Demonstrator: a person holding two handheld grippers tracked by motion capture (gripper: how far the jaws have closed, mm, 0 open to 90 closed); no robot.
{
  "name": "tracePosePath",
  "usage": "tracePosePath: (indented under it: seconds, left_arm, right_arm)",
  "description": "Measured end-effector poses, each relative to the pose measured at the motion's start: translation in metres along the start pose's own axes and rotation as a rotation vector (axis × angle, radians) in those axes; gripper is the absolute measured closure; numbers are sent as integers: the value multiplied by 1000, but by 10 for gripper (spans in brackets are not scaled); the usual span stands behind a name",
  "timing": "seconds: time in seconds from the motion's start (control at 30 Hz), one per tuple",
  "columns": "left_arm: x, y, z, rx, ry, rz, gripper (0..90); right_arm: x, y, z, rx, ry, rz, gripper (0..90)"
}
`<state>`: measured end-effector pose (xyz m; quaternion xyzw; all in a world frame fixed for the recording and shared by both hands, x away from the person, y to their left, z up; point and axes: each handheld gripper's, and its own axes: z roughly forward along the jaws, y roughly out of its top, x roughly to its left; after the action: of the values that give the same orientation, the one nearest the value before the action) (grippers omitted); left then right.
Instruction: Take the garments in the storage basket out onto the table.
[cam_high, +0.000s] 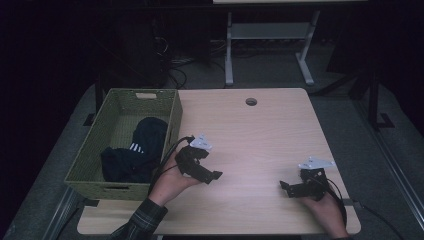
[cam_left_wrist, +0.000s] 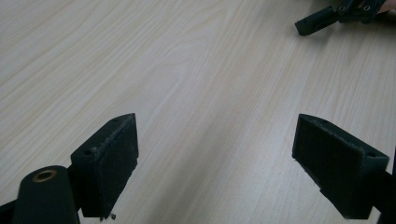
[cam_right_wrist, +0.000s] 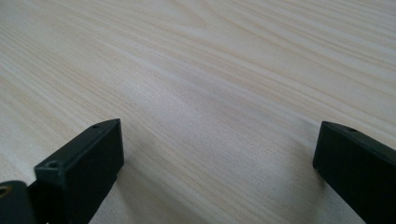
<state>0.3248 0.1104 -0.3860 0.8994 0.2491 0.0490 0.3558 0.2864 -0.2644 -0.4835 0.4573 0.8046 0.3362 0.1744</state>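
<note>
Black left gripper agape, right gripper agape, bare table

black left gripper and right gripper carry grey three-cornered plates, black cables; plaid sleeve.

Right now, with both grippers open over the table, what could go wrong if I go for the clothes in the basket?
The left gripper sits close beside the basket; swinging in, it might catch the wall and push the basket.

The dark clothes lie in a heap, so a grab may lift several at once.

The right gripper is far from the basket; its cable could drag on a long reach.
</note>
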Motion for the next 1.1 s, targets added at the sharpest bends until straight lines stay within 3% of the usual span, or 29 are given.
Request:
tracePosePath:
  seconds: [0.37,0.73,1.1]
  left_arm:
    - [1,9,-5,4,-10,-4,141]
    - [9,14,-28,-4,10,-11,143]
    - [14,11,-41,-11,24,-25,143]
  right_arm:
    - [0,0,0,0,0,1,15]
    - [0,0,0,-1,0,0,15]
    - [0,0,0,-2,-1,-3,15]
